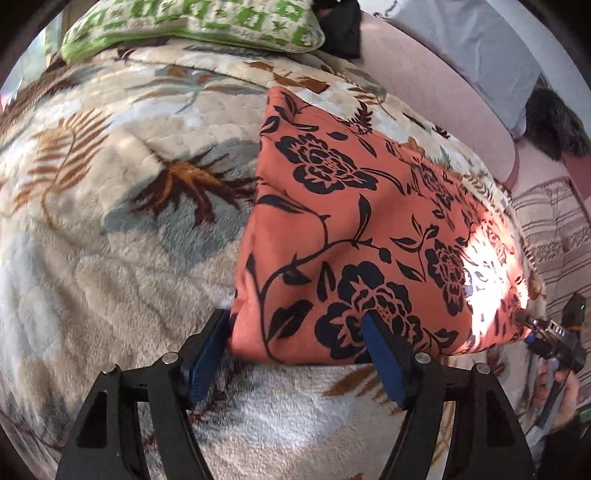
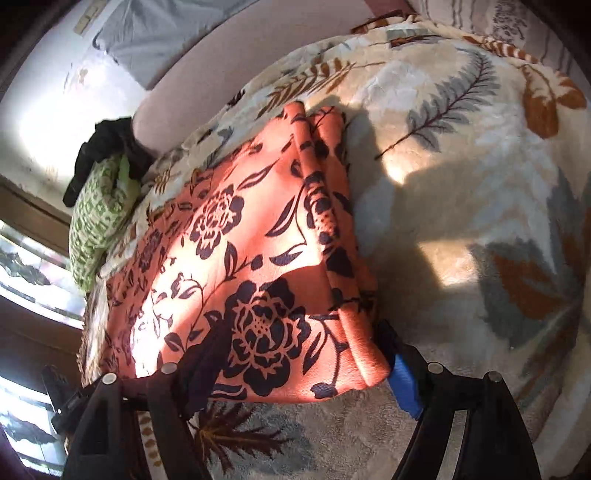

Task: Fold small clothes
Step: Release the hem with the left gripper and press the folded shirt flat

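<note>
A folded orange cloth with a black flower print (image 1: 354,229) lies flat on the fleece leaf-pattern blanket (image 1: 110,229). My left gripper (image 1: 295,317) stands open over the cloth's near left corner. One blue pad is just outside the left edge and the other rests over the print, without pinching. In the right wrist view the same cloth (image 2: 240,251) shows stacked fold layers along its right edge. My right gripper (image 2: 303,328) is open astride the near right corner, with one finger above the cloth and the blue pad (image 2: 404,384) beside the edge.
A green-and-white pillow (image 1: 192,22) and a dark garment (image 1: 340,29) lie at the far end of the bed. A grey pillow (image 1: 476,48) rests on pink bedding. A striped cover (image 1: 554,229) lies to the right. Sunlight patches fall across the blanket (image 2: 461,206).
</note>
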{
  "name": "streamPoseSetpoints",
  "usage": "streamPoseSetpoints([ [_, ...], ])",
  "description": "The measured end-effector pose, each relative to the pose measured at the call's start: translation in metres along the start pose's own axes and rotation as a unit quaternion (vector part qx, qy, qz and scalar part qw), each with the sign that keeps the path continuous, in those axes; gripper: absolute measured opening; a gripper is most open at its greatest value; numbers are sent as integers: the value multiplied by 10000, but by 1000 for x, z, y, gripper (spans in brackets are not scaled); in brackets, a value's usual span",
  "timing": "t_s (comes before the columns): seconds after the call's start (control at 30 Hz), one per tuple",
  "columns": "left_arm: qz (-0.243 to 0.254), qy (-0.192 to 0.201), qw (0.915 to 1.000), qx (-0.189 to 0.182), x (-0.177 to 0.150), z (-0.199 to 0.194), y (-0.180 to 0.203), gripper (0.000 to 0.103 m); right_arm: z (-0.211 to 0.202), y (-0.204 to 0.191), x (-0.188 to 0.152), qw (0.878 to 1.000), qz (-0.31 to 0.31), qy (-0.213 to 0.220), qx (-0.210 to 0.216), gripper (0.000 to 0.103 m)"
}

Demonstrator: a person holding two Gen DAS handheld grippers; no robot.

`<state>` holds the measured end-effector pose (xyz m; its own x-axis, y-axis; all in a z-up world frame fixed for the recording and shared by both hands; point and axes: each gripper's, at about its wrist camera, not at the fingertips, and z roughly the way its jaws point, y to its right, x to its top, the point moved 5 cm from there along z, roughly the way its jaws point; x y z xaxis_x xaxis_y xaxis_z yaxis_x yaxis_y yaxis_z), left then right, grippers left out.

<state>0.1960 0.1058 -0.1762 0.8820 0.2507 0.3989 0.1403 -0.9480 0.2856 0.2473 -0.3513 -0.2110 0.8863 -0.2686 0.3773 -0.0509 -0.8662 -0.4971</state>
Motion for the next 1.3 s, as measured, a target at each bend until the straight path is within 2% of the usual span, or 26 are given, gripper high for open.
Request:
streamPoseSetpoints([
  [0.03, 105, -15, 9999, 127, 5, 2, 3, 34, 6, 0, -2, 9998, -30, -163, -146, 48],
  [0.07, 165, -129, 9998, 64, 10, 5, 7, 14, 9, 1, 0, 9996, 2, -266, -135, 31],
  [0.1, 108, -257, 9996, -73, 16, 7, 9, 14, 9, 1, 2, 9993, 103, -364, 15, 25],
  [0.17, 235, -142, 9996, 47, 29, -2, 13, 13, 4, -7, 5, 9991, 58, -400, 131, 19],
  [0.3, 382, 469, 9981, -67, 48, -60, 16, 13, -36, -23, 5, 9977, 262, -135, 604, 17],
  [0.4, 577, 580, 9965, -147, 35, -94, 14, 13, -70, -38, -17, 9969, 100, -78, 775, 17],
  [0.47, 699, 370, 9965, -265, 11, -98, 6, 15, -80, -40, -47, 9963, 48, -184, 832, 17],
  [0.53, 854, -69, 9958, -332, -18, -77, -6, 23, -76, -27, -83, 9957, 256, -266, 853, 20],
  [0.57, 897, -301, 9954, -165, -31, -61, -16, 29, -67, -16, -99, 9965, 331, -304, 711, 25],
  [0.6, 894, -528, 9946, 71, -38, -45, -26, 36, -54, -4, -114, 9975, 337, -428, 443, 35],
  [0.63, 869, -604, 9943, 146, -42, -38, -32, 37, -42, 7, -127, 9967, 412, -630, 295, 49],
  [0.67, 814, -464, 9956, -9, -40, -43, -34, 38, -42, 14, -130, 9962, 519, -502, 486, 48],
  [0.7, 733, -327, 9968, -45, -35, -50, -35, 44, -50, 15, -127, 9961, 582, -336, 577, 50],
  [0.73, 690, -136, 9975, 6, -28, -59, -36, 50, -60, 15, -121, 9968, 593, -171, 507, 60],
  [0.77, 686, 129, 9975, 62, -18, -68, -36, 63, -73, 13, -112, 9976, 531, 106, 425, 72],
  [0.8, 673, 382, 9969, 98, -7, -75, -37, 73, -86, 11, -100, 9978, 418, 400, 327, 76],
  [0.87, 559, 719, 9958, 135, 13, -83, -38, 76, -103, 2, -72, 9966, 141, 778, 242, 76],
  [0.93, 476, 728, 9962, -30, 29, -77, -37, 76, -101, -7, -45, 9960, -21, 844, 298, 76],
  [1.03, 378, 699, 9968, -125, 46, -60, -31, 76, -75, -15, -7, 9953, -390, 885, -49, 76],
  [1.13, 401, 655, 9970, -126, 57, -41, -23, 76, -41, -10, 15, 9956, -426, 698, -449, 73],
  [1.2, 381, 610, 9973, -121, 64, -31, -21, 76, -21, -9, 17, 9957, -452, 484, -651, 62],
  [1.23, 376, 545, 9977, -125, 67, -24, -20, 76, -14, -8, 14, 9956, -489, 388, -704, 39],
  [1.3, 434, 447, 9980, -101, 73, -9, -16, 76, -11, -8, 9, 9929, -642, 377, -925, 22],
])
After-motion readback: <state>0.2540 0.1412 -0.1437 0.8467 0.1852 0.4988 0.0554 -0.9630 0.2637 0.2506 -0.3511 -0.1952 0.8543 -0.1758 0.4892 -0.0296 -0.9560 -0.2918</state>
